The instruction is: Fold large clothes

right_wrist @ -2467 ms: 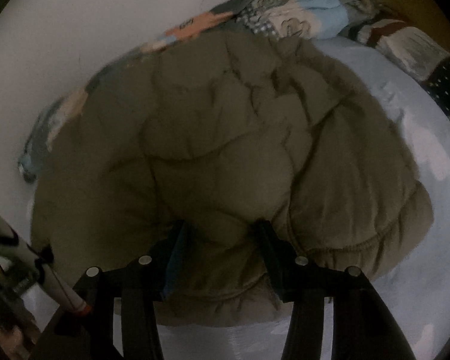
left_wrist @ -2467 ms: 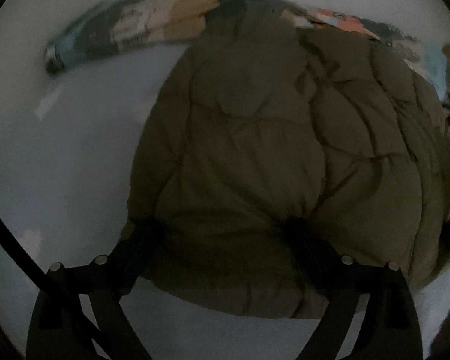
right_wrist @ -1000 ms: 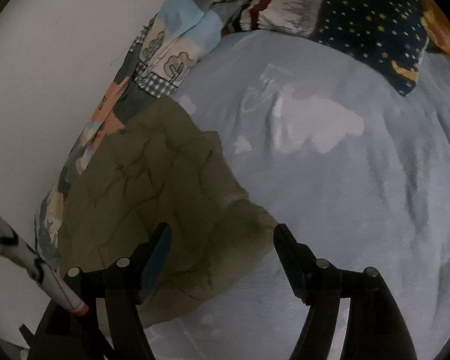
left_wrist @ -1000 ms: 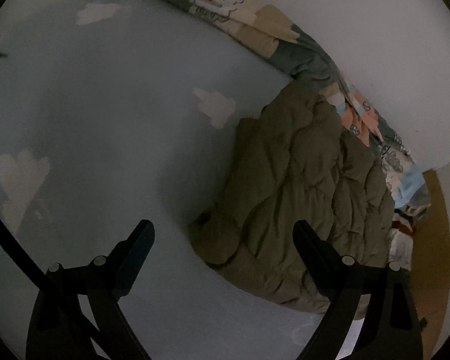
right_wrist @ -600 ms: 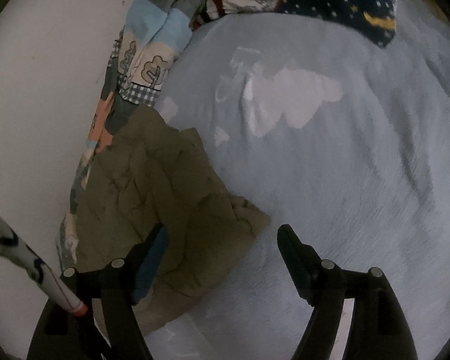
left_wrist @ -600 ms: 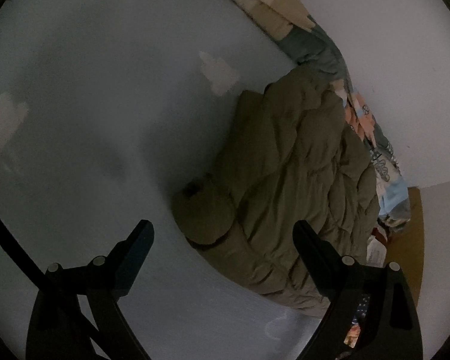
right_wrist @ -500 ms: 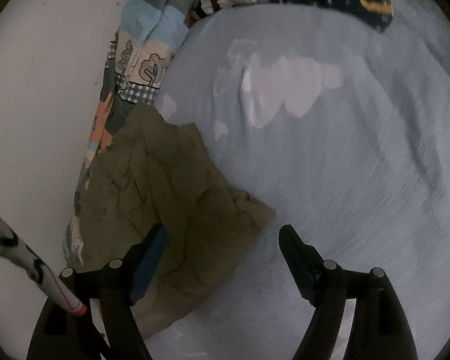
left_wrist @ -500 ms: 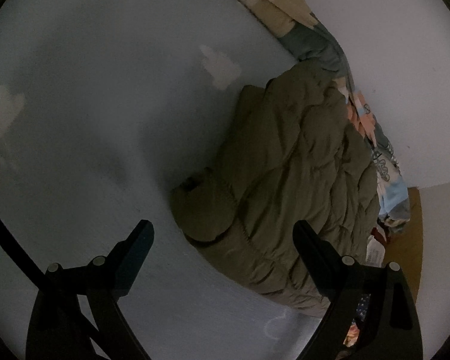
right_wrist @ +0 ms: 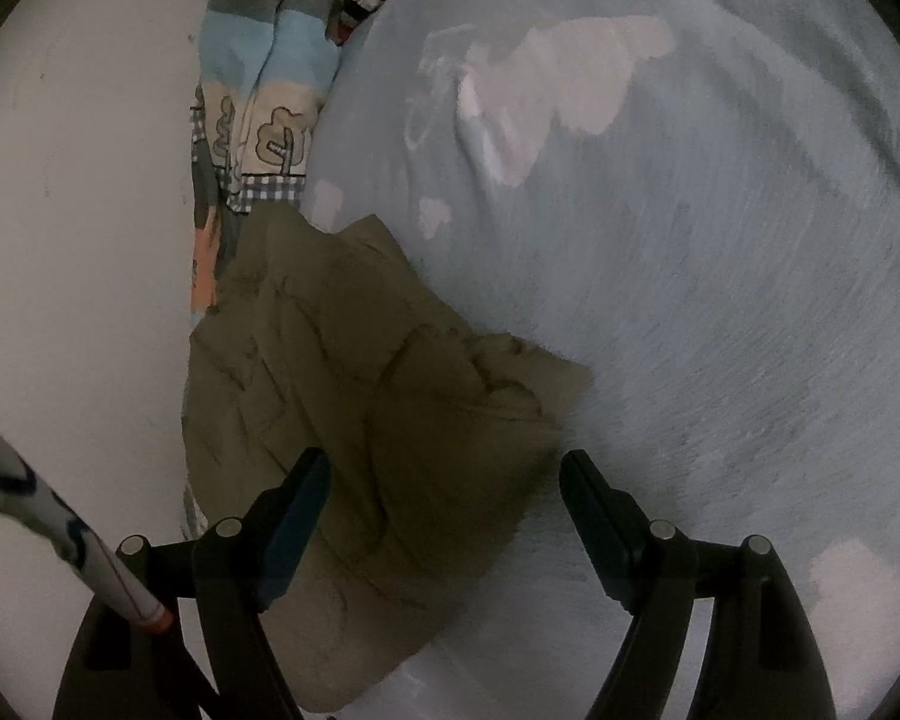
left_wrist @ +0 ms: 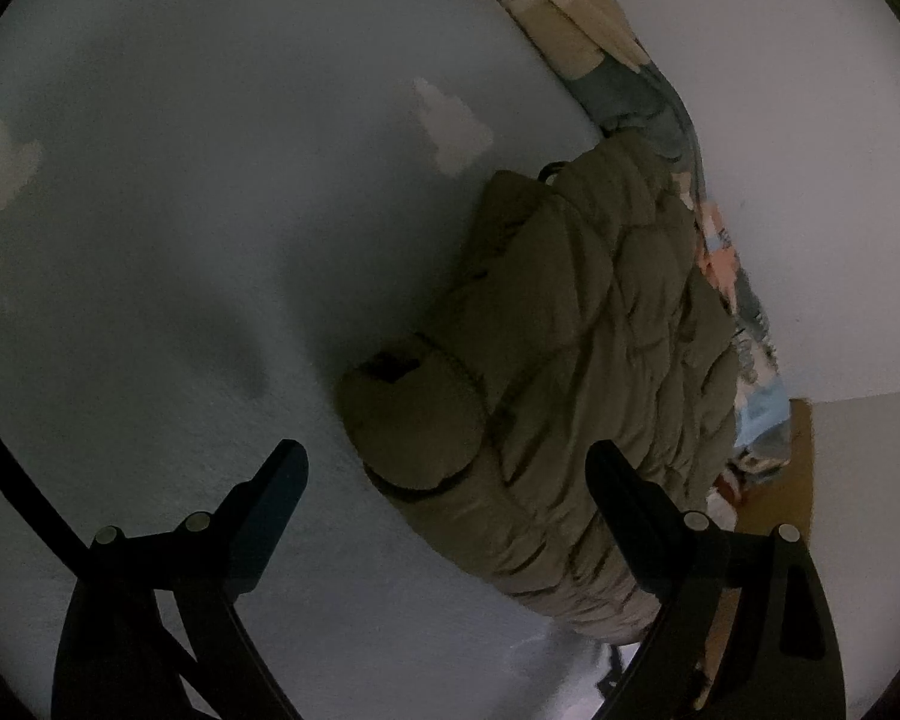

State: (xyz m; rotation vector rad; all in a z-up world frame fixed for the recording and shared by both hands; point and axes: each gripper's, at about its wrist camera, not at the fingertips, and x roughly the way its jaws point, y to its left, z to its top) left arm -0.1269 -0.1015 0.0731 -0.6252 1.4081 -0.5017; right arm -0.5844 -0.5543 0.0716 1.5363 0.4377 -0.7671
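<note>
Both grippers stand spread and empty: the left gripper point(left_wrist: 447, 462) and the right gripper point(right_wrist: 444, 471), whose jaws have just been opening with nothing pressed between them. Moments earlier each pinched the near hem of the olive padded jacket point(left_wrist: 576, 354); now released, it lies as a compact bundle on the pale blue bedsheet point(right_wrist: 720, 300), against the patterned quilt point(right_wrist: 270, 96) by the wall. Judged: folding essentially complete, hands drawn back
</note>
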